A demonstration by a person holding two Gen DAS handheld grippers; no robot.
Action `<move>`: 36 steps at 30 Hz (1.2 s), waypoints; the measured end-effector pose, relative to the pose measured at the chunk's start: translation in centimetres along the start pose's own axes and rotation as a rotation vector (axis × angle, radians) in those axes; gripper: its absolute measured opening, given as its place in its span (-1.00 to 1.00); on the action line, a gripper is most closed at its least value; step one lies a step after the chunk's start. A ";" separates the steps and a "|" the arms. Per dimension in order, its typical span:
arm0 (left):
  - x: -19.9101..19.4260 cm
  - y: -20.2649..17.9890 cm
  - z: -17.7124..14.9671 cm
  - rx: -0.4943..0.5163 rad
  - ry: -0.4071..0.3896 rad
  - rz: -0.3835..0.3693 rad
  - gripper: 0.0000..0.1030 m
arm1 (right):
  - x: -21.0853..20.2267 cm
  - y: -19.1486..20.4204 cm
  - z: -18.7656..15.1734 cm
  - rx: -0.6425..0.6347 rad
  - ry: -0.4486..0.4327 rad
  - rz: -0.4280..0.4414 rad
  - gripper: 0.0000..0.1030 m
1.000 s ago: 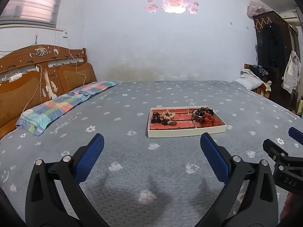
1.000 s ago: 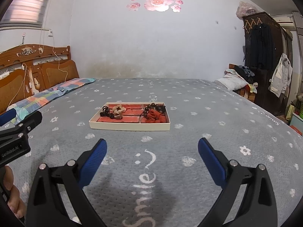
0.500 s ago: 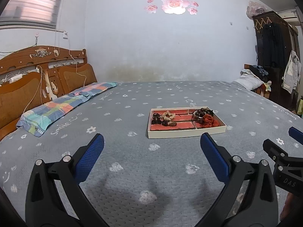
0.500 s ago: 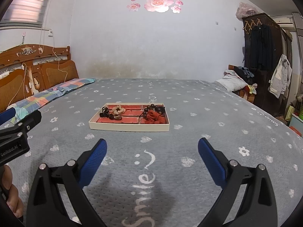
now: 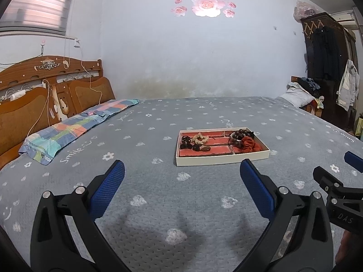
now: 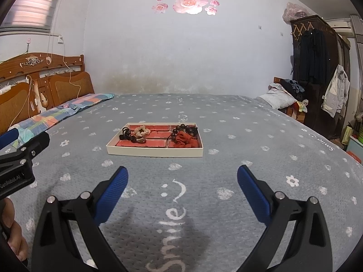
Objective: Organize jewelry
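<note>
The small dark pieces (image 5: 186, 142) at the left end of the tray (image 5: 222, 160) are too small to identify — rings, clips or beads, it cannot be told. The tray's near wall hides the front strip of its red lining. The red fabric piece (image 6: 185, 141) covers part of the bead string (image 6: 179, 132). In the left wrist view the right gripper (image 5: 340, 195) is cut off by the picture's right edge — only one blue tip and black frame show. In the right wrist view the left gripper (image 6: 18, 158) is likewise cropped at the left edge.
</note>
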State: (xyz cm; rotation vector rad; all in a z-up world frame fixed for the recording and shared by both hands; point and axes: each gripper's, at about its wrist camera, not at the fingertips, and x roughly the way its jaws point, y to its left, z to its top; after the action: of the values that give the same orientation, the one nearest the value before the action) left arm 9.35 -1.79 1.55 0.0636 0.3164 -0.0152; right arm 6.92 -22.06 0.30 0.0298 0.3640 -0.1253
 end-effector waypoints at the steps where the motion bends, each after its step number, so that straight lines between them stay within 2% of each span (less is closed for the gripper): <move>1: 0.0 0.0 0.0 0.000 0.001 -0.001 0.91 | 0.0 0.0 0.0 0.000 0.000 0.000 0.84; 36: 0.0 0.3 0.0 0.003 0.002 0.005 0.91 | 0.0 0.1 0.6 -0.003 -0.004 -0.001 0.84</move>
State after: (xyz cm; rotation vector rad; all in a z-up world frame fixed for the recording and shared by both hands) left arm 9.39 -1.44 1.53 0.0669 0.3185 -0.0105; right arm 7.12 -22.01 0.85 0.0262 0.3605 -0.1262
